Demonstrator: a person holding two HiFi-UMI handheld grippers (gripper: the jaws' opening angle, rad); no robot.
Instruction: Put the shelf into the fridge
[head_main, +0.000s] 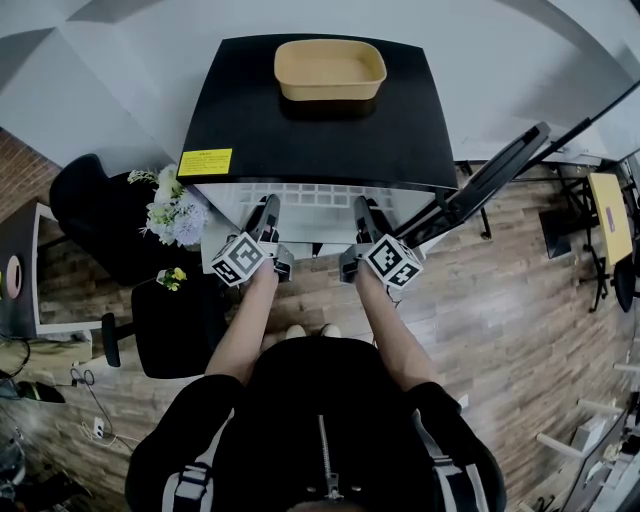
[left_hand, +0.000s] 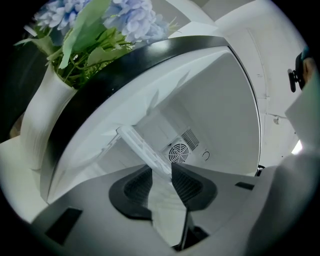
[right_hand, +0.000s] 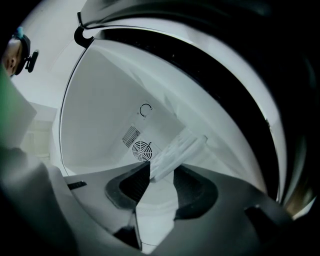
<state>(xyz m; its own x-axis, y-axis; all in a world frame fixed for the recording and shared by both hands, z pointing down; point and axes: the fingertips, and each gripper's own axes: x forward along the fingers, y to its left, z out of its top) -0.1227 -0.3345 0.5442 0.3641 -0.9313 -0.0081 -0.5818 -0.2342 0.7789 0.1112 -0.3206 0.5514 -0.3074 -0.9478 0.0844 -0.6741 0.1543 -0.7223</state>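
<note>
Both tongs clamped on shelf (head_main: 315, 195) front edge: left tongs (head_main: 266, 212), right tongs (head_main: 365, 212); shelf extends into fridge (head_main: 310, 120).

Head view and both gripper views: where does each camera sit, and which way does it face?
Head view: on the person's head, facing steeply down at the fridge, shelf, left gripper and right gripper; forearms and torso show.
Left gripper view: on the left gripper, facing into the fridge; only its own jaws show.
Right gripper view: on the right gripper, facing into the fridge; only its own jaws show.
Shared by both gripper views: the shelf between the jaws, the round fan grille.
</note>
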